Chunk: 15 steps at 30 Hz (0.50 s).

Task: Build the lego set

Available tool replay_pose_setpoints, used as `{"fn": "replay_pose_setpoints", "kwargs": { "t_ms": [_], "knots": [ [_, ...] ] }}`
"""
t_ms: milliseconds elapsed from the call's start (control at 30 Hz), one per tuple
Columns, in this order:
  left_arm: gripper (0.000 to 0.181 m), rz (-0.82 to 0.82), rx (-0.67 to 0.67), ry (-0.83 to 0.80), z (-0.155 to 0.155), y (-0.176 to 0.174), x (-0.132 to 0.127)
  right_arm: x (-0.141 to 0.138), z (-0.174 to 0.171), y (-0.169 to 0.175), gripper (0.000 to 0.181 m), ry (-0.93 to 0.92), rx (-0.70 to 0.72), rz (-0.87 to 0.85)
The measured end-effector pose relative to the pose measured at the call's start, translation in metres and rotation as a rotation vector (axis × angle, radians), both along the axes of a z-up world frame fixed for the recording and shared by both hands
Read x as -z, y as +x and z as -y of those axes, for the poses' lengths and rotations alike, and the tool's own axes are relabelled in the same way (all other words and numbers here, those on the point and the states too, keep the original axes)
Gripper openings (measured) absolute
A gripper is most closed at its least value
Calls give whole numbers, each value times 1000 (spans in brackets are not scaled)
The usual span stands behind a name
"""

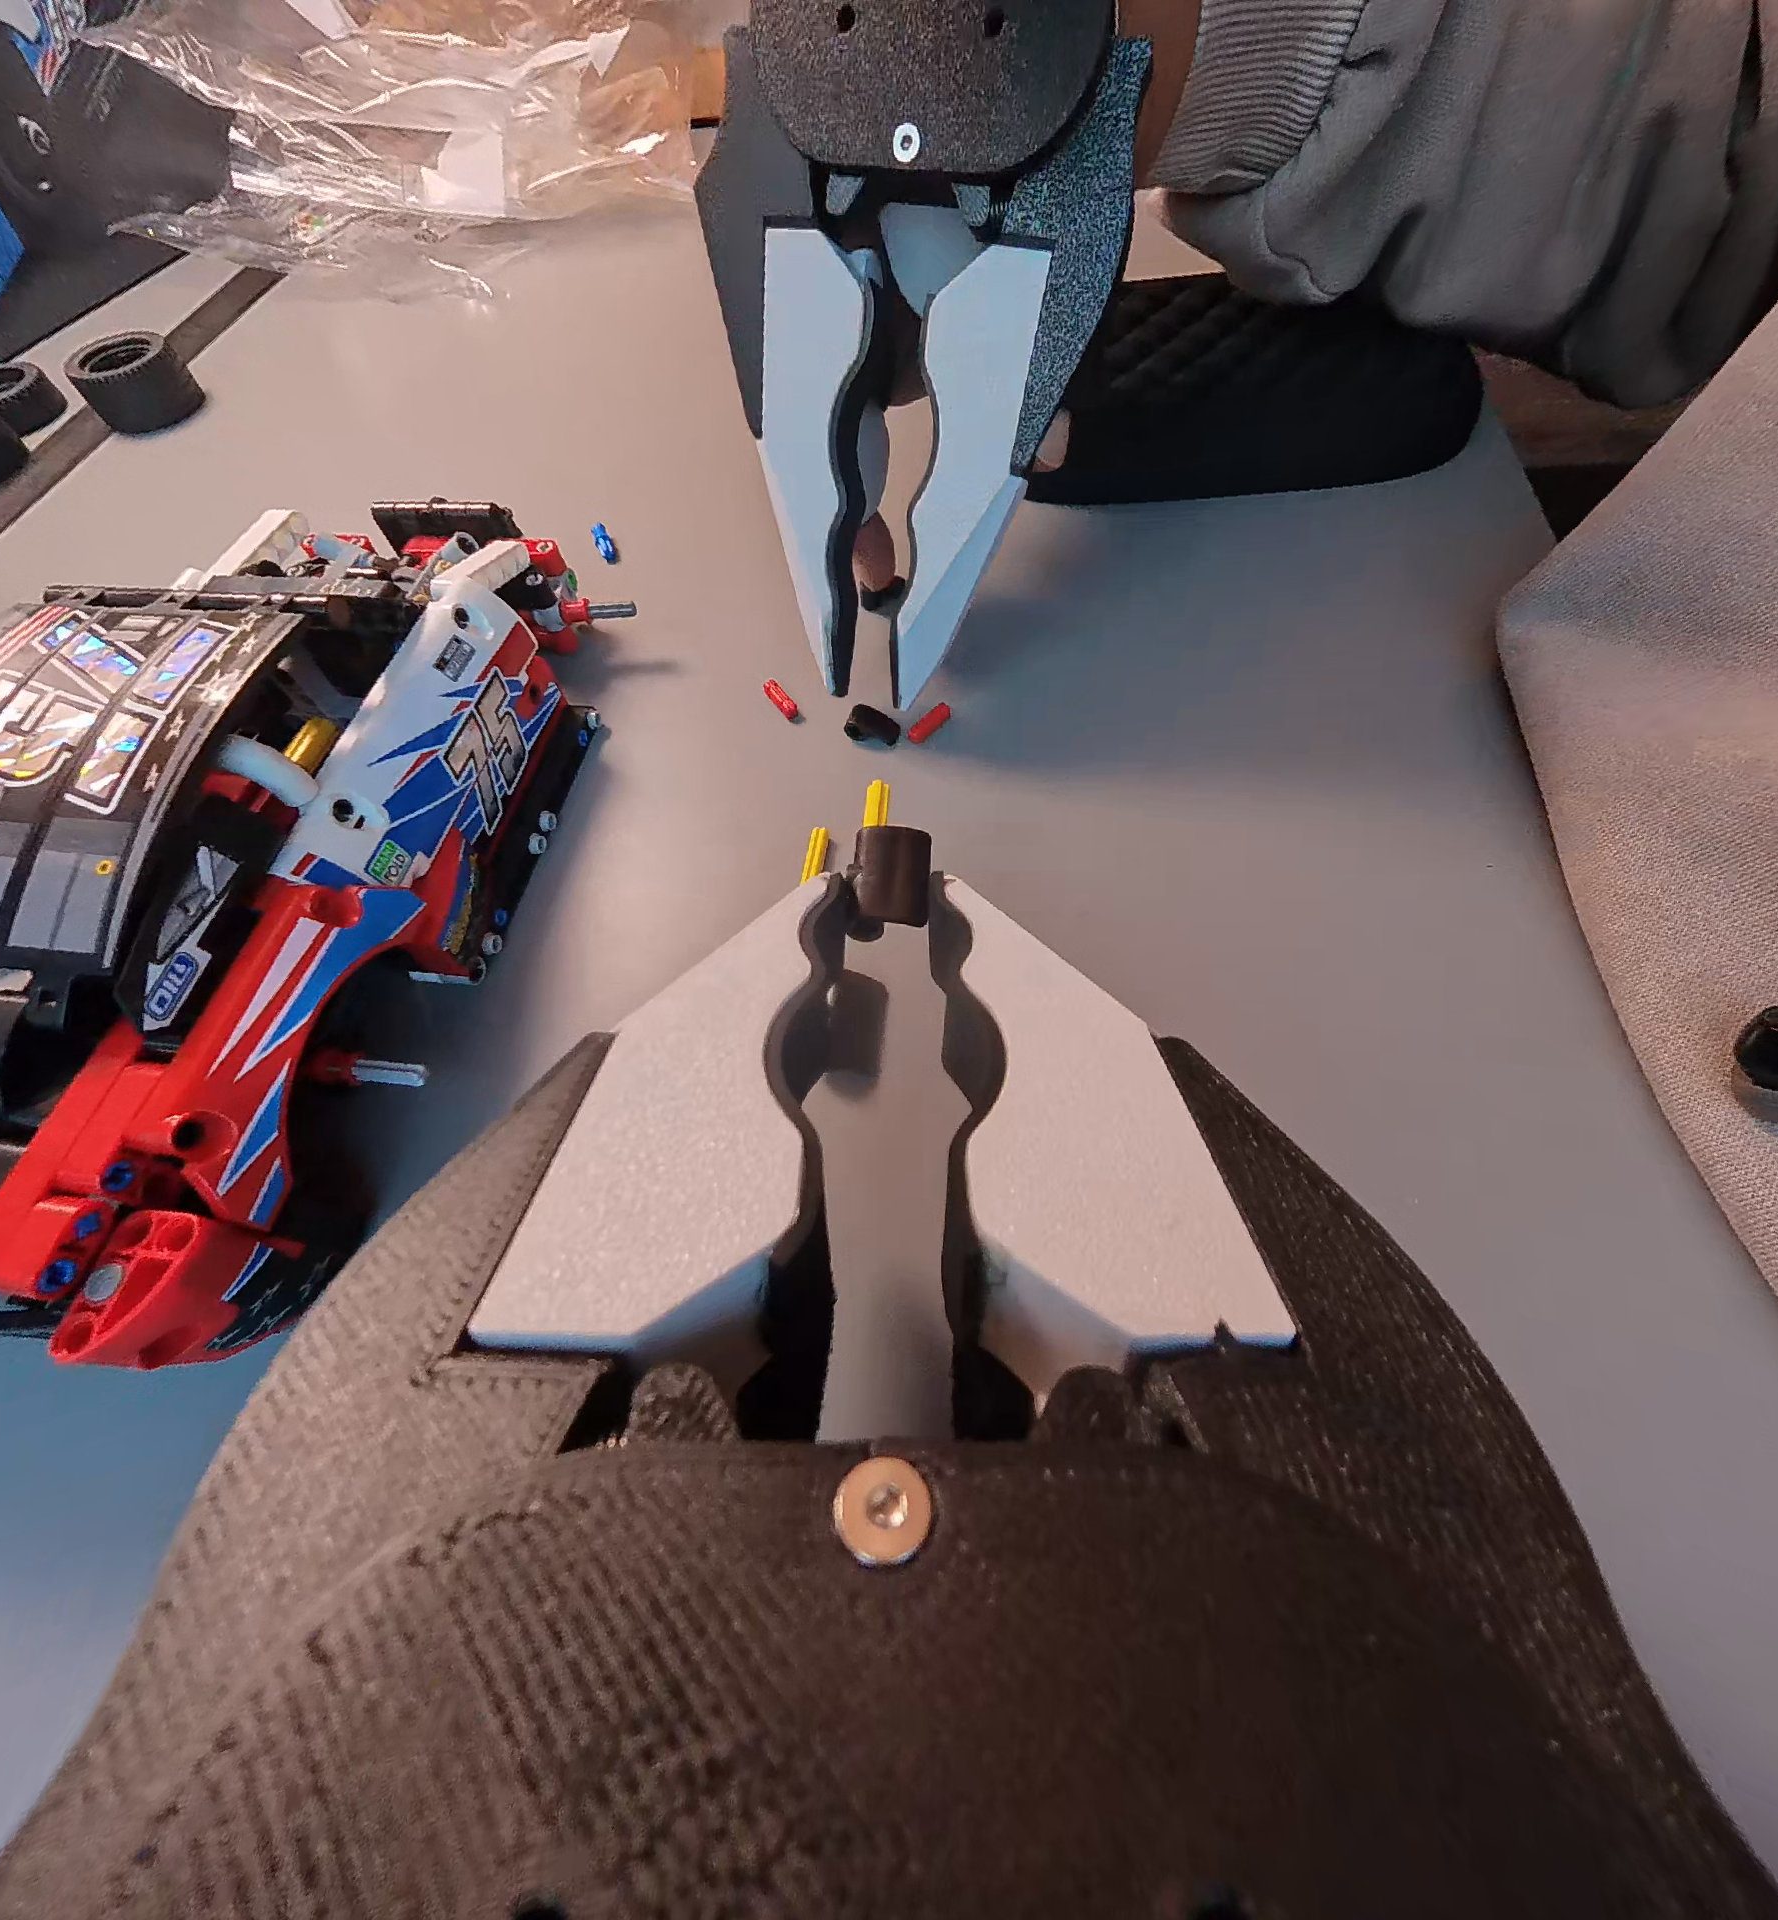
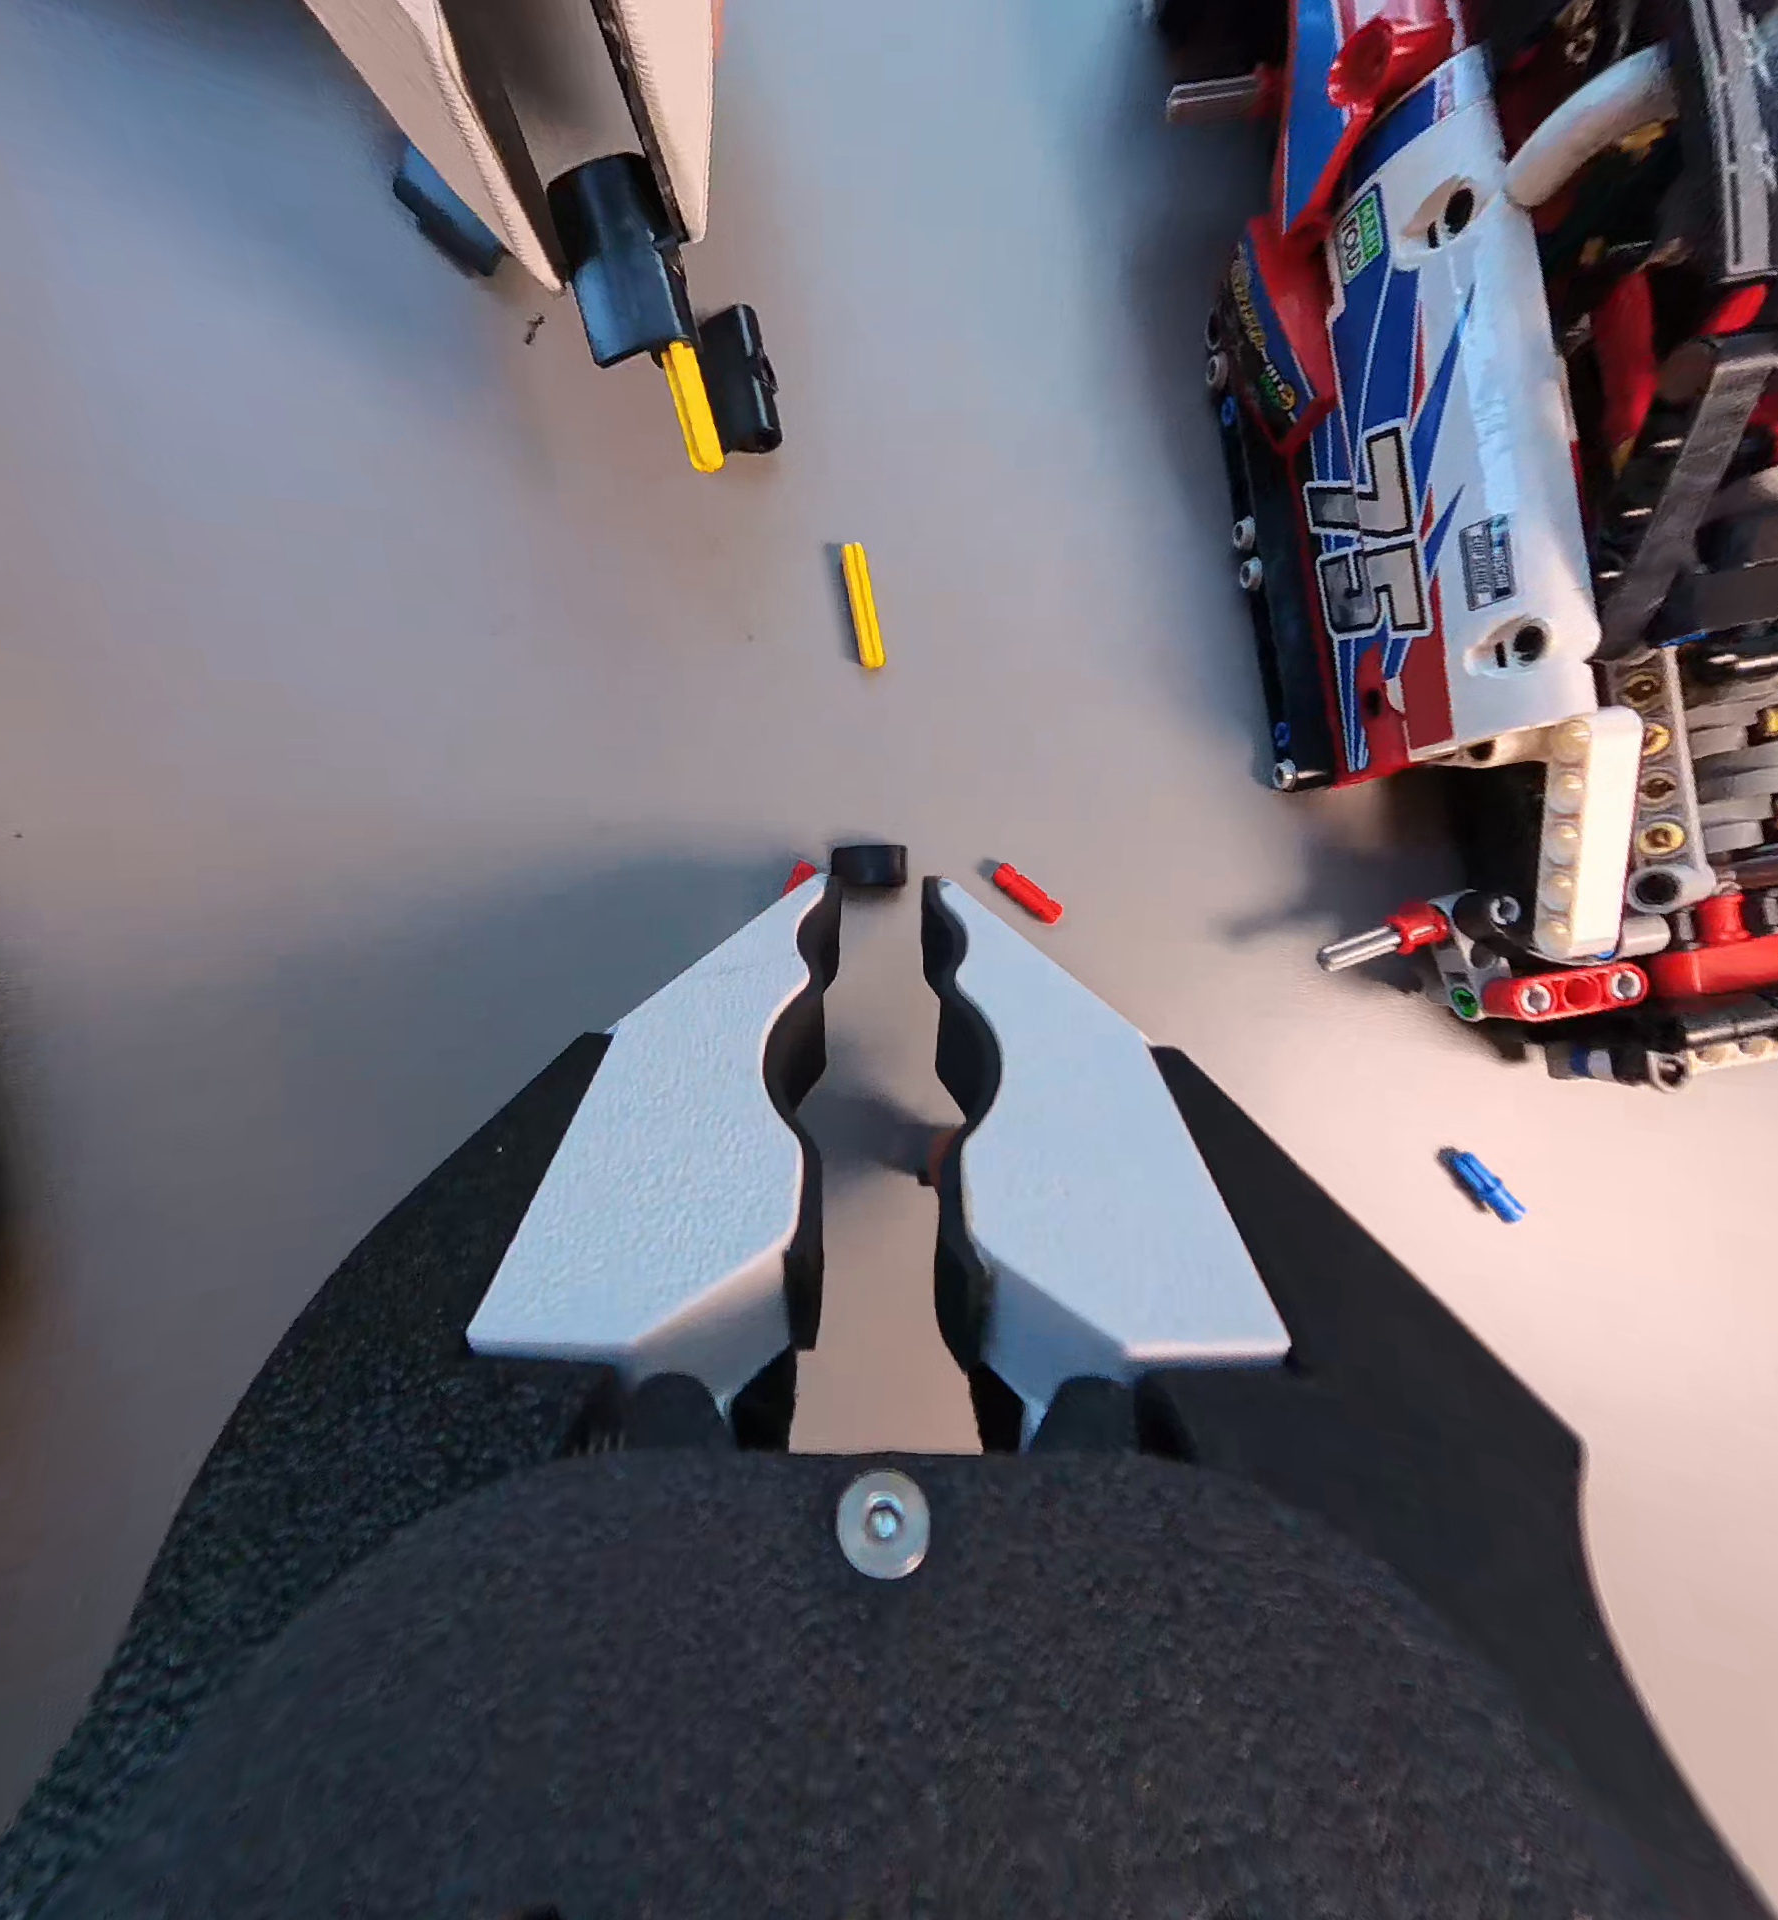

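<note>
My left gripper [image 1: 885, 885] is shut on a black connector [image 1: 890, 857] with a yellow axle [image 1: 874, 800] sticking out of its far end, held just above the grey table [image 1: 1228, 831]. It also shows in the right wrist view [image 2: 620, 244], with a second black piece [image 2: 745, 379] beside the connector [image 2: 615, 286]; I cannot tell whether they are joined. My right gripper [image 2: 880, 883] is open by a narrow gap, tips down at a small black bush [image 2: 869, 864] on the table. Two red pins [image 2: 1027, 891] [image 2: 800, 876] flank the tips. A loose yellow axle [image 2: 861, 605] lies between the grippers.
The red, white and blue car model [image 1: 241, 883] lies on the left, and shows in the right wrist view [image 2: 1487, 468]. A blue pin [image 2: 1482, 1184] lies near it. Black tyres [image 1: 132, 379] and plastic bags [image 1: 376, 135] are at the far left. A person's sleeve [image 1: 1487, 156] is at the right. Left tips to right tips: about 10 cm.
</note>
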<state>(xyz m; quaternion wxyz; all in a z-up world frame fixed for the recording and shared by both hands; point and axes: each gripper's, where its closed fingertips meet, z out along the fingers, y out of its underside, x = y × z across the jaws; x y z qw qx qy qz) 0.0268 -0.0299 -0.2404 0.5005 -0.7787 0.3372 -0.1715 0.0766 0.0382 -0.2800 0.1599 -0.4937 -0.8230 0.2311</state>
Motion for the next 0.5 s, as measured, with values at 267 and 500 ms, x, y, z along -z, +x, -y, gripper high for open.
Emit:
{"fn": "replay_pose_setpoints", "kwargs": {
  "t_ms": [267, 500],
  "knots": [
    [14, -20, -26, -25, -2, -3, 4, 7, 7, -4, 5, 21, -58, 46],
    [14, -34, -16, -33, -1, 2, 7, -2, 25, -14, 4, 27, -160, -58]
  ]
}}
